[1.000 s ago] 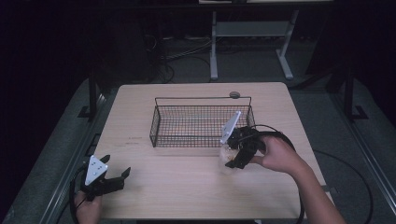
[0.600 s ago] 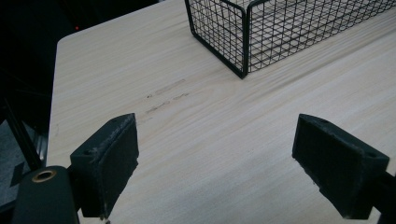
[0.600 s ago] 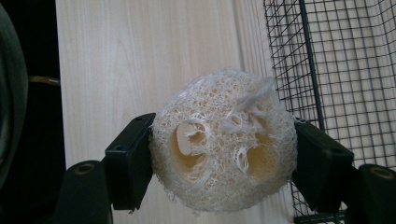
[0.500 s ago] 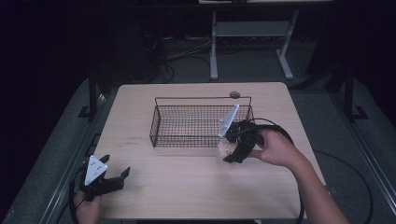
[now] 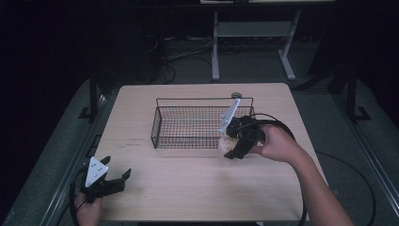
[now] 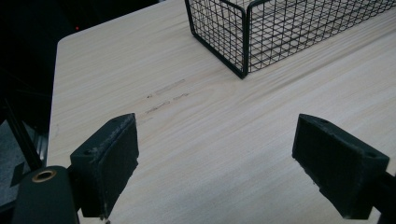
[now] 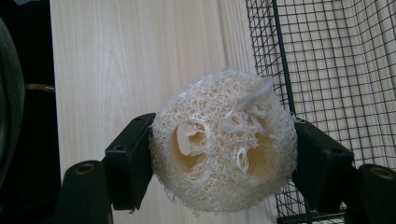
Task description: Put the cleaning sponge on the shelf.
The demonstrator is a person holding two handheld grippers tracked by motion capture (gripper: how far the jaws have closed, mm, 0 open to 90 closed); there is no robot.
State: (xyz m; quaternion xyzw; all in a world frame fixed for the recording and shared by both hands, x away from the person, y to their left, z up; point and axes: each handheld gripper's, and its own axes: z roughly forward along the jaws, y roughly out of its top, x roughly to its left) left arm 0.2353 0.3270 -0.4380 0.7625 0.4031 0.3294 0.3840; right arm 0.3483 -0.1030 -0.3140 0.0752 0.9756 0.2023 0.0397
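Dark floor and cables surround your pale wooden table (image 5: 188, 188), where a black wire basket (image 5: 188, 127) sits toward the far side, its right end partly hidden behind your right hand (image 5: 277, 145). Your right gripper (image 5: 229, 146) is clamped on a round loofah sponge (image 7: 224, 147) just outside the basket's near right corner. Your left gripper (image 5: 117, 178) rests at the near left edge, jaws apart with nothing between them, your hand cut off by the frame.
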